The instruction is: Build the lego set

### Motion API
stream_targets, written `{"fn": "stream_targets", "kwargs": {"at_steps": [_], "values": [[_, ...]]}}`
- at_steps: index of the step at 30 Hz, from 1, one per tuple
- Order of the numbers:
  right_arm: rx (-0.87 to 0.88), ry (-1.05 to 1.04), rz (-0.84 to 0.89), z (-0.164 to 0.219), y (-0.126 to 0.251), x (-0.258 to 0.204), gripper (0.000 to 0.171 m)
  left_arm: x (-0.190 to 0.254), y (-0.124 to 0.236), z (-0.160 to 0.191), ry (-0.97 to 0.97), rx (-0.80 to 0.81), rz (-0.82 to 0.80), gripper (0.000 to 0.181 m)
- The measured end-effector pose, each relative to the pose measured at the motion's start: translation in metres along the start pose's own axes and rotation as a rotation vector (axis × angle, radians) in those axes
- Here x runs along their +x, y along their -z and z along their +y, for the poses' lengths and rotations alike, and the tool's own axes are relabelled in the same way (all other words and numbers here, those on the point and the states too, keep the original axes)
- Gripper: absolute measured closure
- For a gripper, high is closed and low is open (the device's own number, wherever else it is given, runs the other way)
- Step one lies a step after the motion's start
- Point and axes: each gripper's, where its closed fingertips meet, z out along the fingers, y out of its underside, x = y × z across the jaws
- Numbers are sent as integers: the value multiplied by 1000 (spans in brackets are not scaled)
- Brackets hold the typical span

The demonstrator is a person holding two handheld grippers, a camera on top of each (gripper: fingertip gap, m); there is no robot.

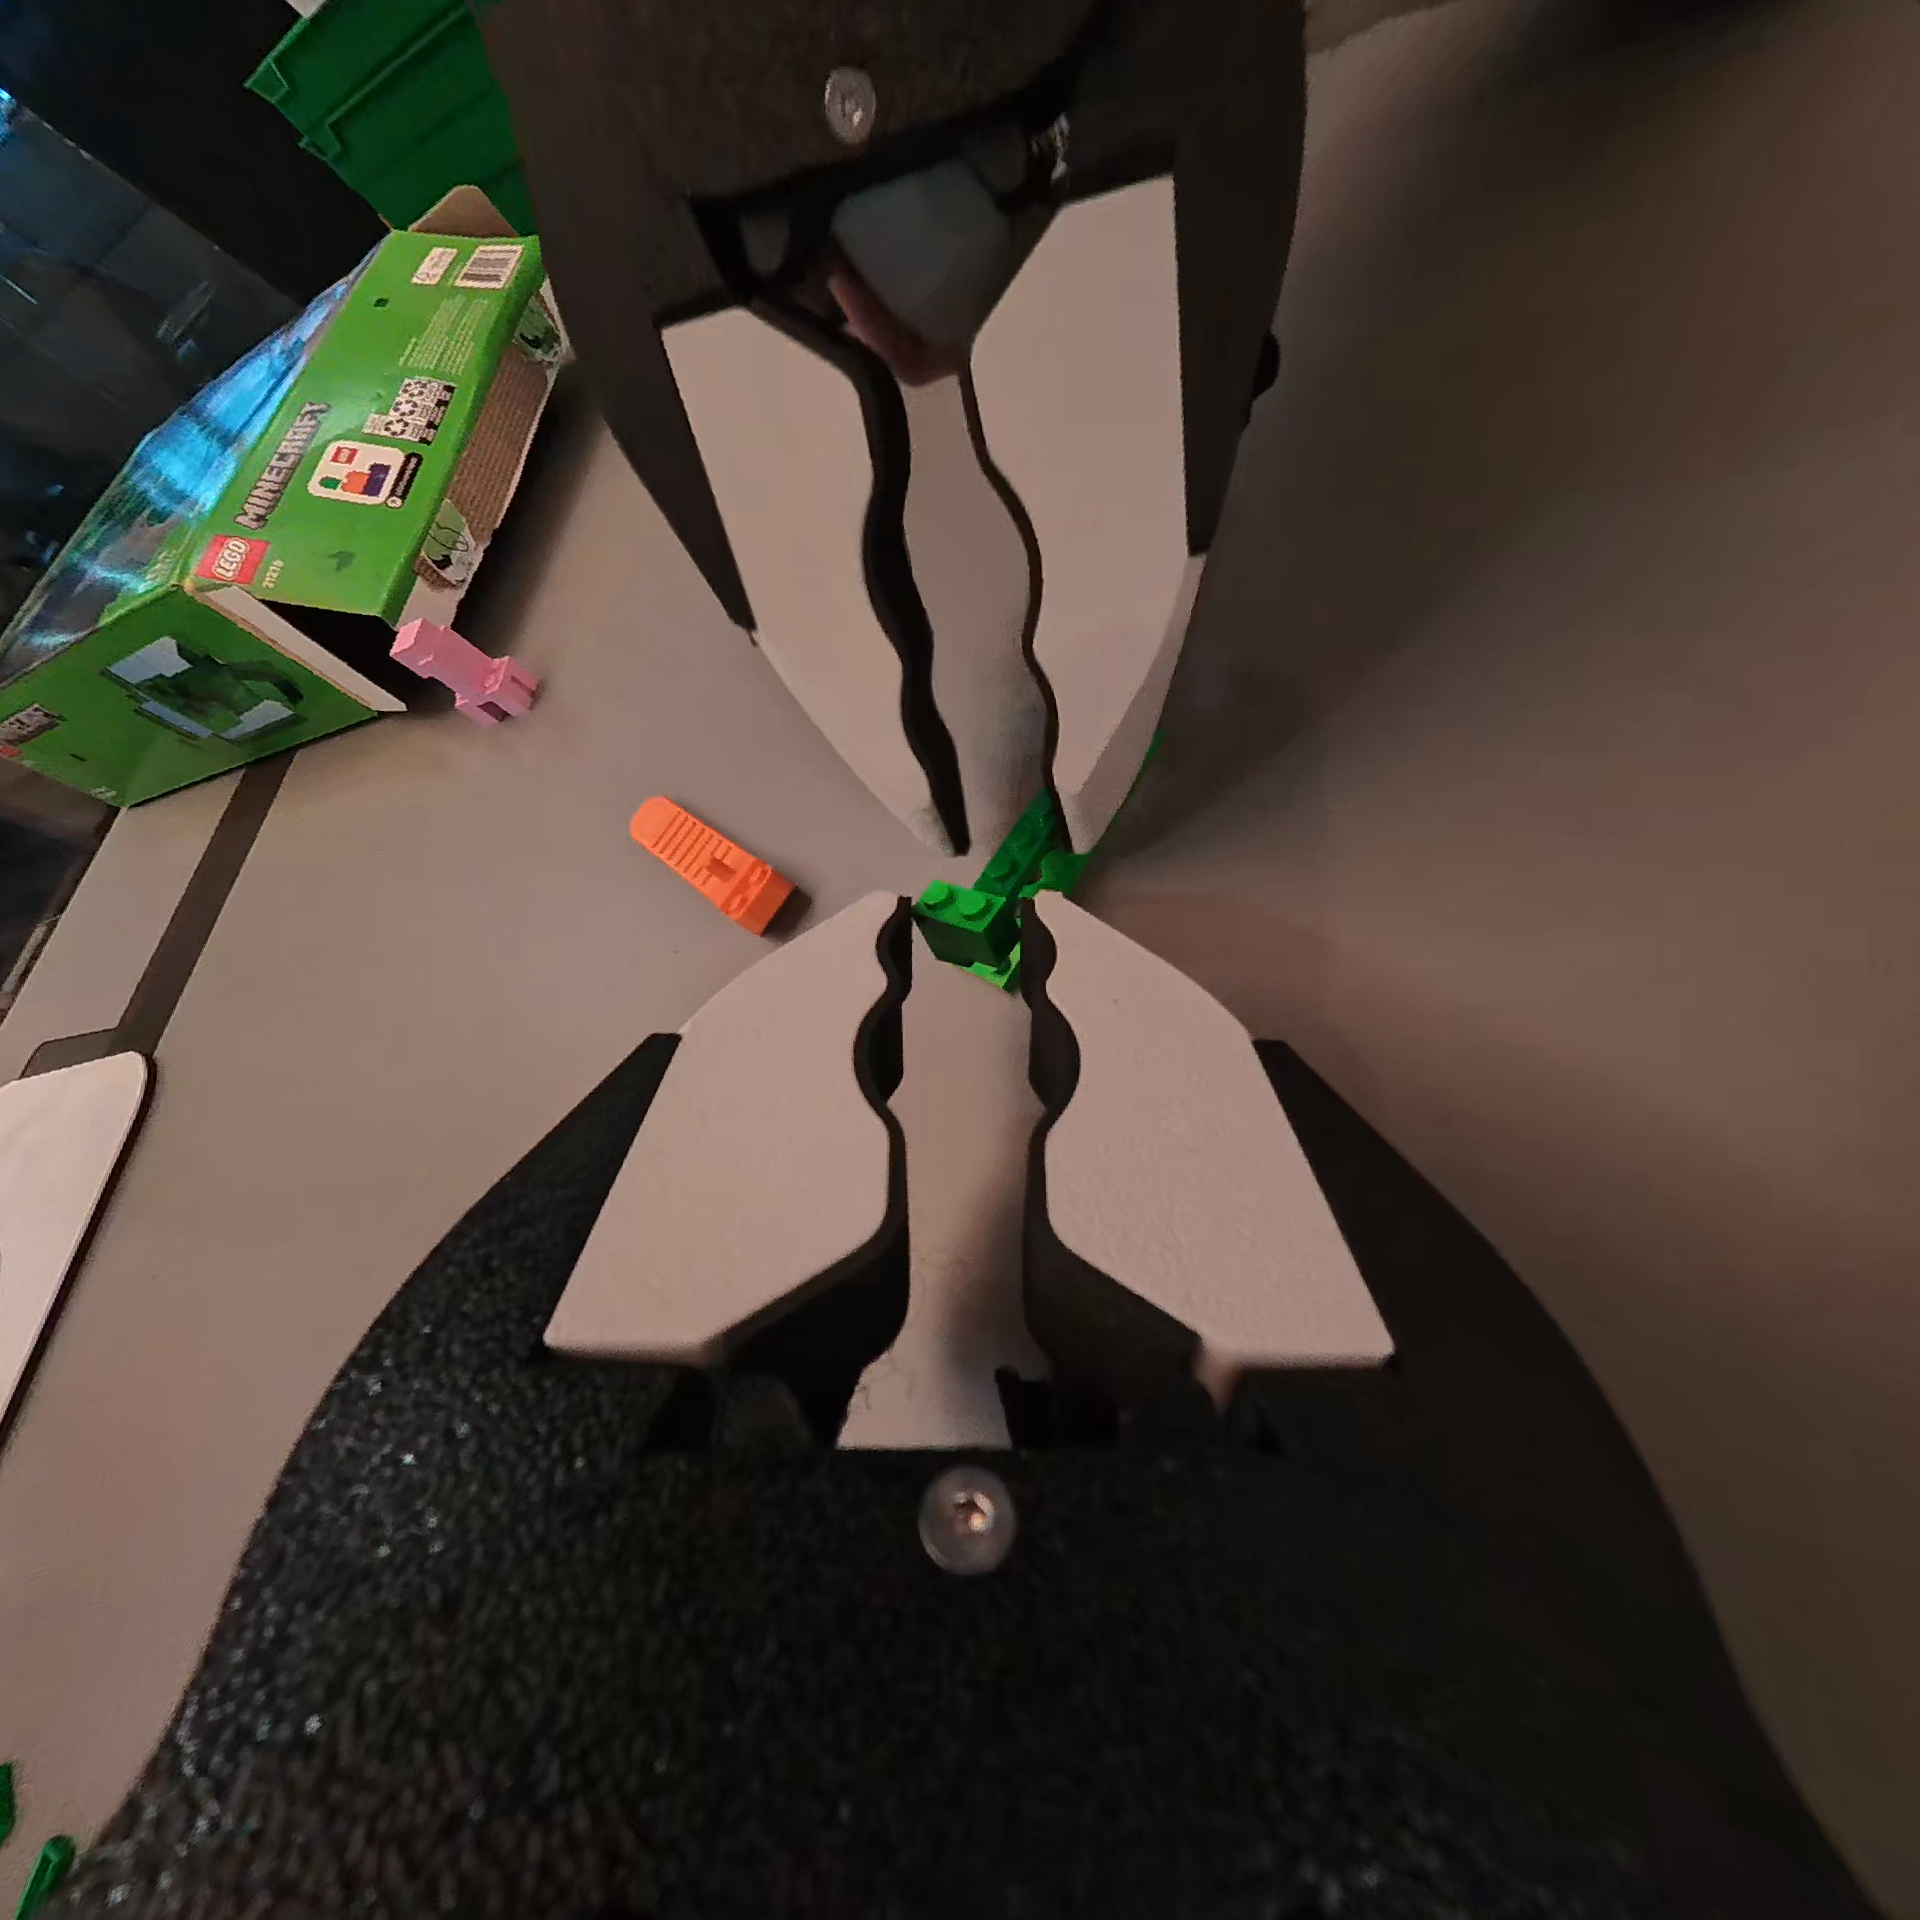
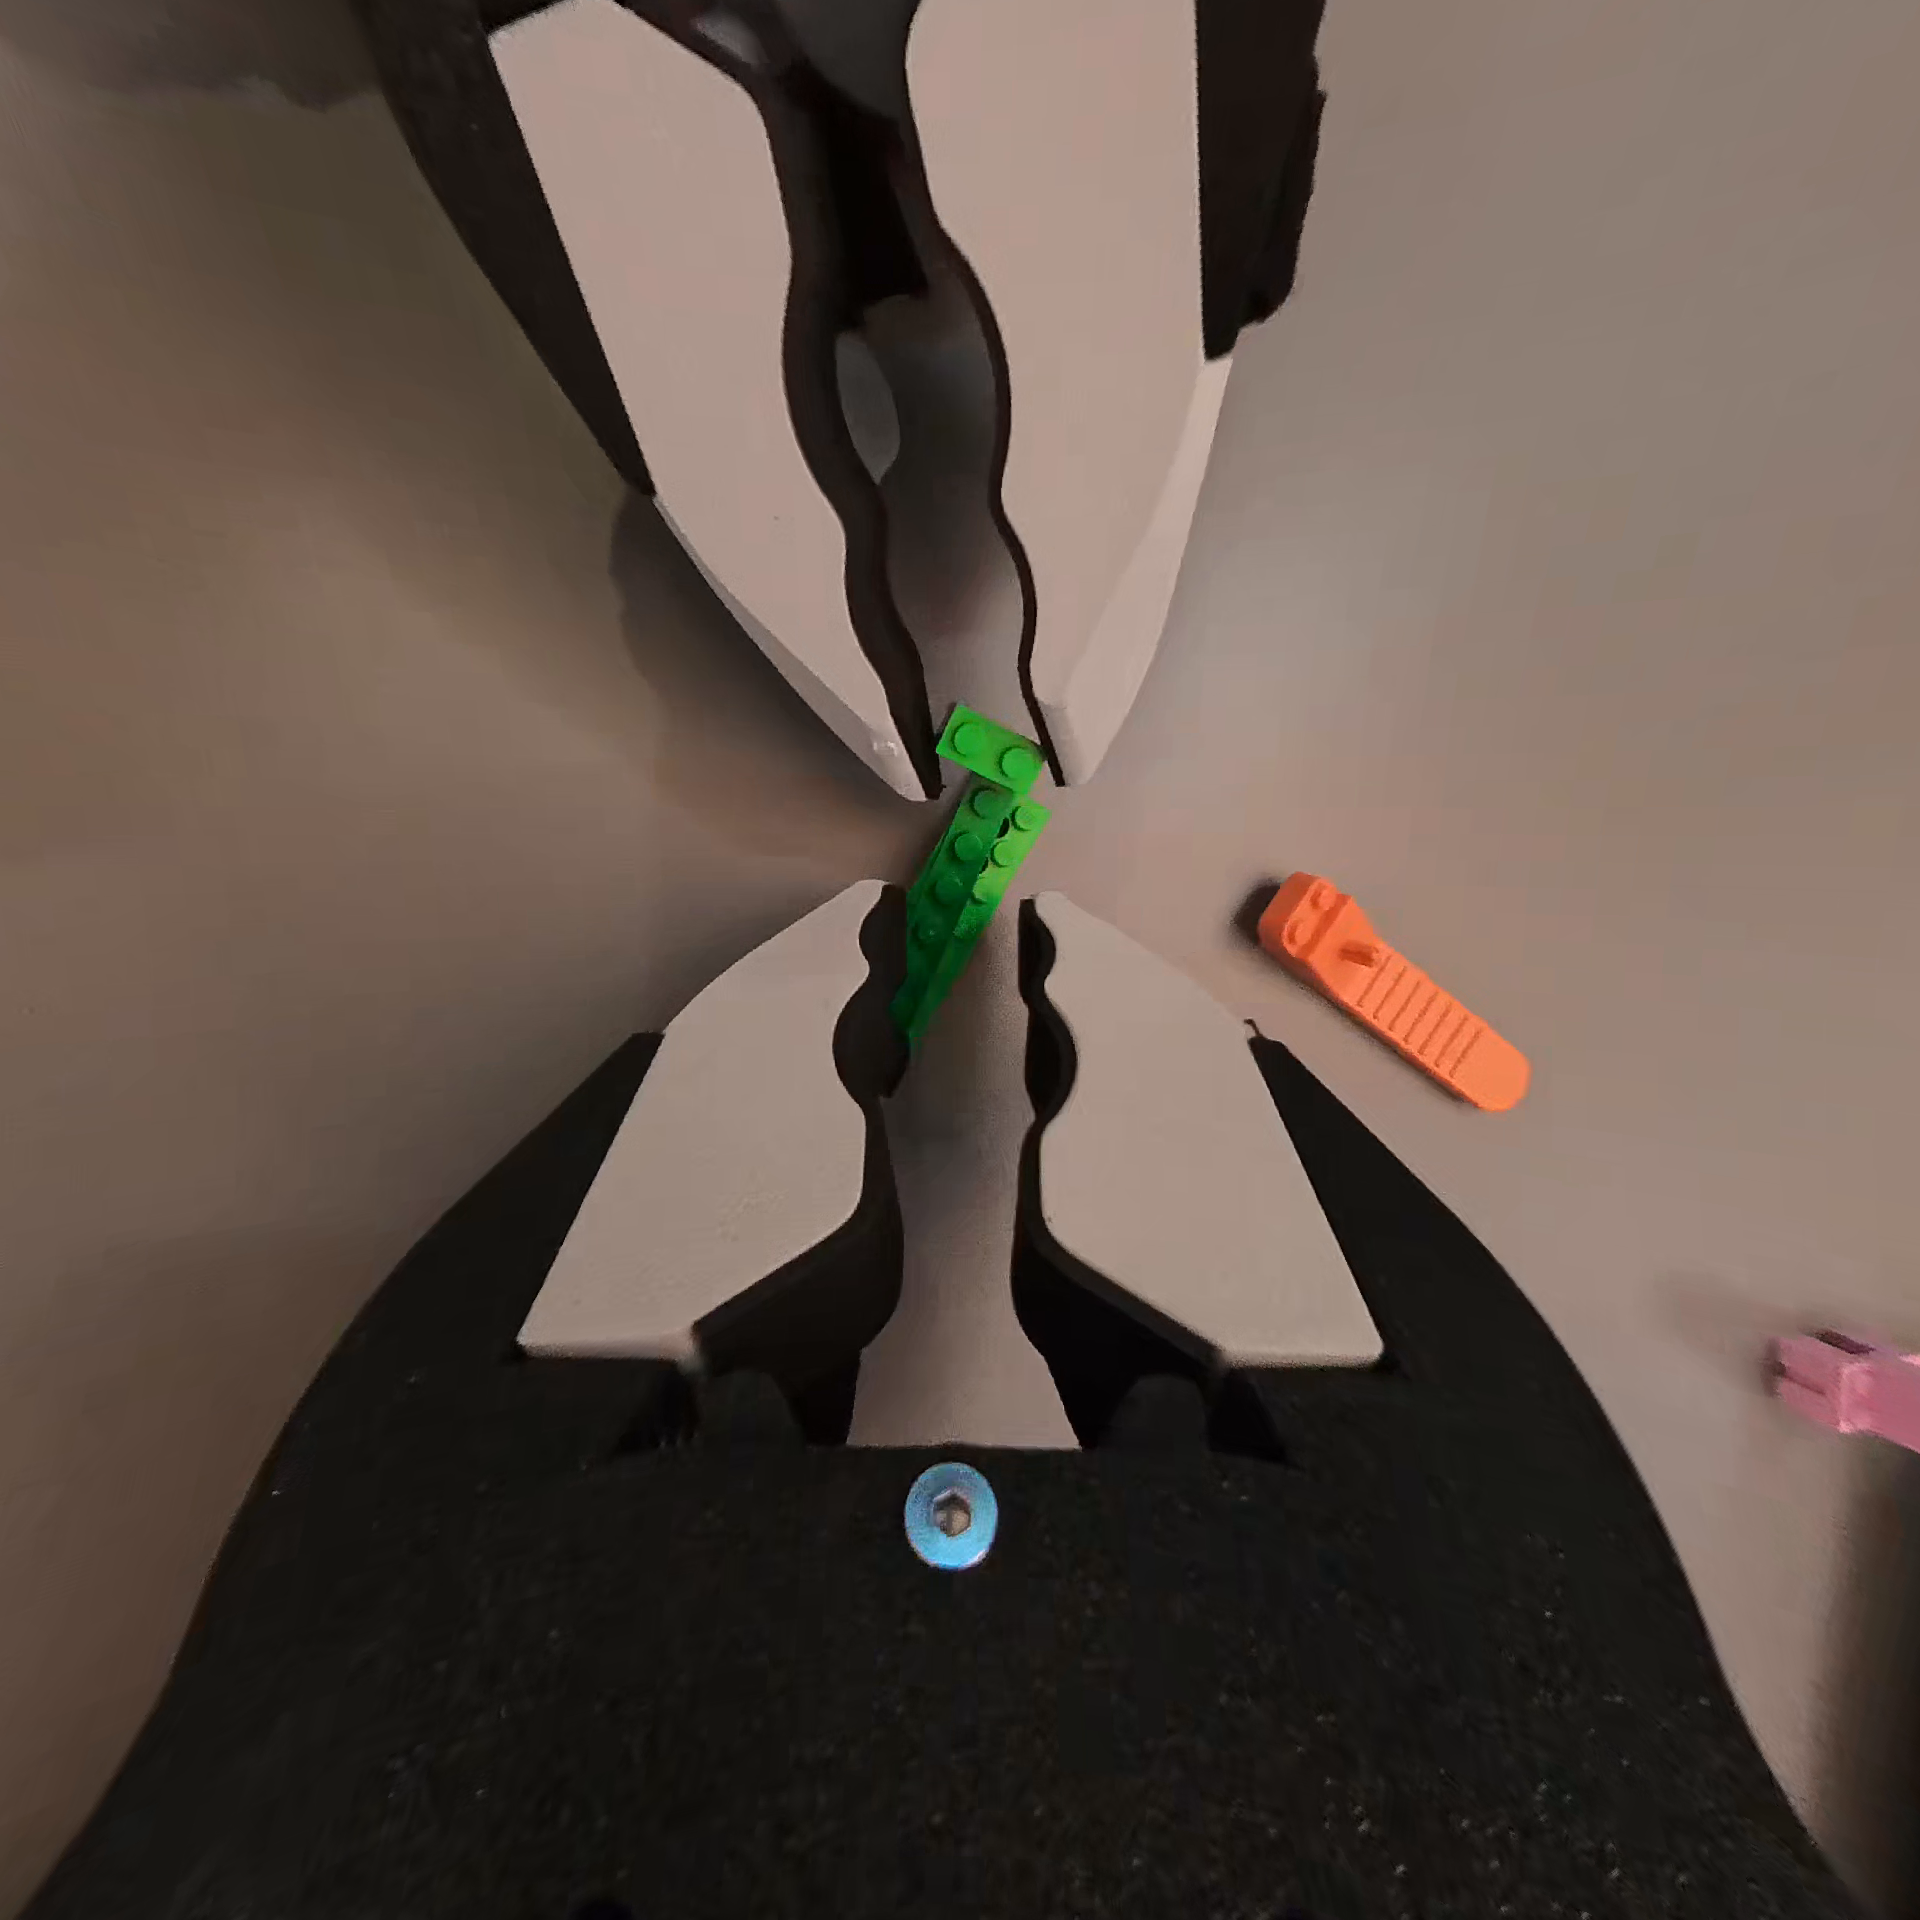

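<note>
The left gripper is clamped on a small bright-green two-stud plastic brick, jaws narrow around it. The right gripper faces it tip to tip; its jaws are narrow around a long green studded plate assembly, which leans against the left finger. Whether the right finger also touches it cannot be told. Both parts meet above the grey matte tabletop, at scene centre.

Step in hand, as judged: seating the small brick on the far end of the plate assembly.
- Square the brick to the stud row; in the right wrist view it sits skewed across the plate end.
- Press straight along the stud axis; the tilted plate may pivot in its grip.

Clearances:
- An orange ridged plastic brick separator lies just beside the work point.
- A pink blocky plastic figure and an open green cardboard set box lie farther off, at the table's edge.
- The opposite side is open tabletop for withdrawal.
</note>
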Motion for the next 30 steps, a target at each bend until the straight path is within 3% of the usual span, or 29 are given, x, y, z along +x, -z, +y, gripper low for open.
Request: {"fn": "stream_targets", "kwargs": {"at_steps": [4, 9, 18, 30], "values": [[-41, -15, -21, 2, -5, -2, 160, -1, 0, 1, 1, -3, -8, 162], [-70, -54, -14, 3, -2, 3, 163, -6, 7, -3, 30, 13, -19, 139], [-196, -332, -10, 18, 2, 12, 163, -16, 14, 4, 33, -12, -48, 141], [-287, -375, 66, 16, 0, 10, 163, -15, 13, 7, -1, -40, -53, 143]]}}
